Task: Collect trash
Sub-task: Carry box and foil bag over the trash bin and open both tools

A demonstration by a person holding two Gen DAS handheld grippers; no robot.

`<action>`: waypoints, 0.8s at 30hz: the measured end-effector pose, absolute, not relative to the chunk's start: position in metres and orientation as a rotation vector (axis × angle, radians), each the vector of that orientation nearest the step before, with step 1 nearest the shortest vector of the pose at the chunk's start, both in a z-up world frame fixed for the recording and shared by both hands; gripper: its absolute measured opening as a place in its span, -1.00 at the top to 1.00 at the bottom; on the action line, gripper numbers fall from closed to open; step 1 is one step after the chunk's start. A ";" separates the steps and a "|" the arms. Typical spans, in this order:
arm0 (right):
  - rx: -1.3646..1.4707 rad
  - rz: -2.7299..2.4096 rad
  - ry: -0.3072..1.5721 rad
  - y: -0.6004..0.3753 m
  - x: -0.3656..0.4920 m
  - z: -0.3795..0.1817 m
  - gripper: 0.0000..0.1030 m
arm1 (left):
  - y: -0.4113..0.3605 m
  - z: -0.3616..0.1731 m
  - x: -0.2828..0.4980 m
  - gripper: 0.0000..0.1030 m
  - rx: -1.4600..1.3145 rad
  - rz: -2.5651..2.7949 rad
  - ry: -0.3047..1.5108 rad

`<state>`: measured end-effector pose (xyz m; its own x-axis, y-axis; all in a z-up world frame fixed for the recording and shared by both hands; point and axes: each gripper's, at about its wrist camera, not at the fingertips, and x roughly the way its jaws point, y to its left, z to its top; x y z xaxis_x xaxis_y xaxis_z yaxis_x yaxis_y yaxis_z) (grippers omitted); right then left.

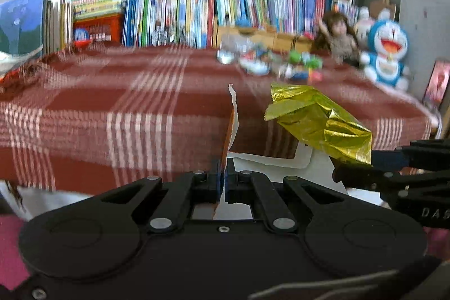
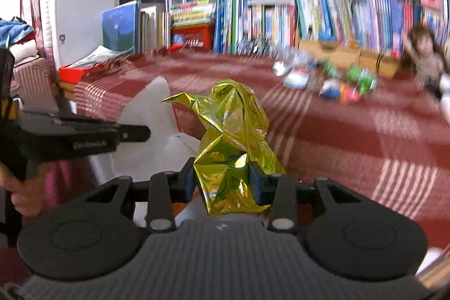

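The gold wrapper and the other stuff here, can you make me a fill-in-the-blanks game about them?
1. The right gripper is shut on a crumpled foil wrapper coloured ____.
2. The left gripper pinches a thin sheet of ____.
3. The tablecloth is red with ____ stripes.
4. The blue plush toy sits next to a ____.

Missing words: gold; paper; white; doll

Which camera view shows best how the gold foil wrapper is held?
The right wrist view: the gold foil wrapper fills the centre there, pinched between the right gripper fingers. The left wrist view shows the wrapper only from the side, with the right gripper half cut off.
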<state>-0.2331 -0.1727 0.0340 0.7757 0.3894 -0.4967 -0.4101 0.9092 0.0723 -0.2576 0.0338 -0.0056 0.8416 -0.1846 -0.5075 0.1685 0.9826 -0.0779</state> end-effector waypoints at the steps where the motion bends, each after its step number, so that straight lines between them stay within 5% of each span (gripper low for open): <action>1: -0.024 0.438 0.552 -0.173 -0.234 0.028 0.14 | 0.033 -0.013 -0.260 0.96 -0.024 -0.181 0.570; 24: 0.196 0.404 1.021 -0.180 -0.208 -0.096 0.19 | 0.010 -0.148 -0.229 0.95 0.094 -0.142 0.974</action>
